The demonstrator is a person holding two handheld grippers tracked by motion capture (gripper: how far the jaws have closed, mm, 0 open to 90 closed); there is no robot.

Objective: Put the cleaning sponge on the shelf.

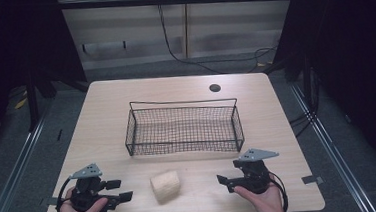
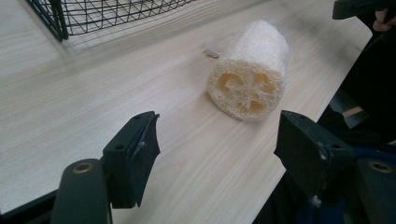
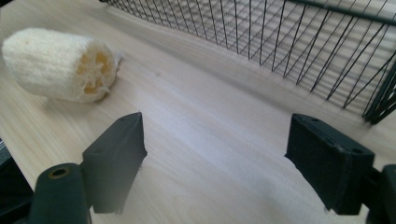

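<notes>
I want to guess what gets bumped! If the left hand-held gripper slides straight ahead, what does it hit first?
Probably the loofah: it lies on the table just ahead of the open left hand-held gripper, slightly right of its line.

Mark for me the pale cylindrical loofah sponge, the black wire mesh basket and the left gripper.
pale cylindrical loofah sponge (image 2: 246, 88), left gripper view, on its holed cut end.
black wire mesh basket (image 1: 182, 104), high view, on its far top rim.
left gripper (image 1: 119, 190), high view, midway between its open jaw tips.
</notes>
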